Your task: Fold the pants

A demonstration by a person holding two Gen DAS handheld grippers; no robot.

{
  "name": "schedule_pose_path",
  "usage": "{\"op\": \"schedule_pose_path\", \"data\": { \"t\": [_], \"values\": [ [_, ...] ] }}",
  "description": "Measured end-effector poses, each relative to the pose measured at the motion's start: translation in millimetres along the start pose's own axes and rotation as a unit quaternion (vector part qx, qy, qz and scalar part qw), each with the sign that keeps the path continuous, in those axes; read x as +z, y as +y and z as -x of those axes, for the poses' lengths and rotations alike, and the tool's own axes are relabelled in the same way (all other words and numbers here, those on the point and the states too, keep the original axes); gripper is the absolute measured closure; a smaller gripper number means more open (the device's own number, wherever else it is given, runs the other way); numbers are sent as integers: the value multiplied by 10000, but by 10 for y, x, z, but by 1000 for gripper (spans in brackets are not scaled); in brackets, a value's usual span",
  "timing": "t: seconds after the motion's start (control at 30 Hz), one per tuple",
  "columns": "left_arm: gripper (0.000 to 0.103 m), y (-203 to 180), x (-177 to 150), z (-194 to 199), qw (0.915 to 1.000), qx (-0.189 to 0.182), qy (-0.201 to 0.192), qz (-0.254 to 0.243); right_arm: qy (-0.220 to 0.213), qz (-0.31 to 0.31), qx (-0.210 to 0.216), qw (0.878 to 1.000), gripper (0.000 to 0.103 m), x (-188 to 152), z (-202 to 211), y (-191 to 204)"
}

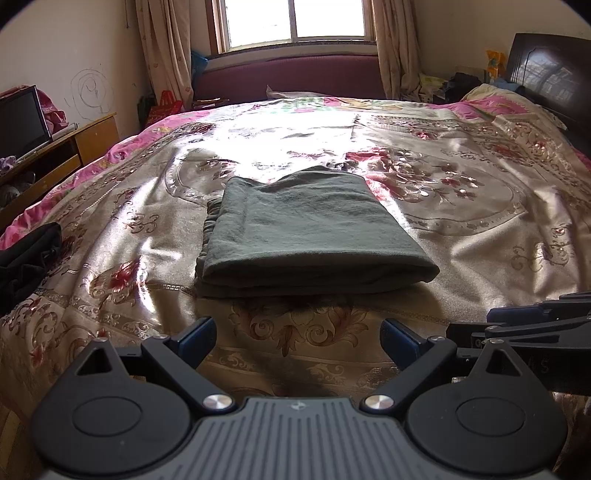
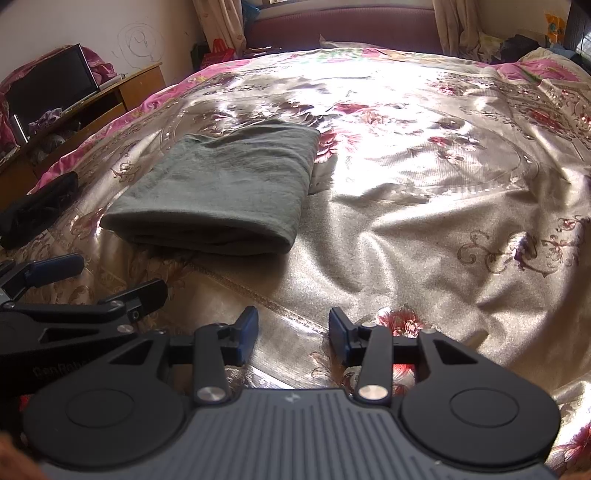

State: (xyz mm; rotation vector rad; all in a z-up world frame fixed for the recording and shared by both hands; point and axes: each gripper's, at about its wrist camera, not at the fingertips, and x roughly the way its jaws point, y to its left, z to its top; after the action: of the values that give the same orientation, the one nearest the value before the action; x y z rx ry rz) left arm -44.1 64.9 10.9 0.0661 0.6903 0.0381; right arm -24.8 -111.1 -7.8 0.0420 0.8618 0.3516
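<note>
The grey-green pants (image 1: 310,232) lie folded into a compact stack on the floral bedspread (image 1: 461,236), rounded fold edge toward me. In the right wrist view the pants (image 2: 221,188) lie left of centre. My left gripper (image 1: 298,341) is open and empty, a short way in front of the pants' near edge. My right gripper (image 2: 293,334) is open and empty, above bare bedspread (image 2: 424,221) to the right of the pants. The right gripper shows at the right edge of the left wrist view (image 1: 532,321); the left gripper shows at the left of the right wrist view (image 2: 85,284).
A black garment (image 1: 26,254) lies at the bed's left edge, also in the right wrist view (image 2: 33,214). A wooden stand with a TV (image 1: 22,122) is on the left. A dark headboard (image 1: 550,77) is at far right, a window (image 1: 295,22) behind.
</note>
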Motion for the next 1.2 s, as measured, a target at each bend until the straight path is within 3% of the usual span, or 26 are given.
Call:
{"op": "schedule_pose_path", "data": {
  "t": [1.2],
  "values": [
    [0,6,-38,-29,9999,47,91,47,-109,57,-7,9999,56,-73,72,17]
  ]
}}
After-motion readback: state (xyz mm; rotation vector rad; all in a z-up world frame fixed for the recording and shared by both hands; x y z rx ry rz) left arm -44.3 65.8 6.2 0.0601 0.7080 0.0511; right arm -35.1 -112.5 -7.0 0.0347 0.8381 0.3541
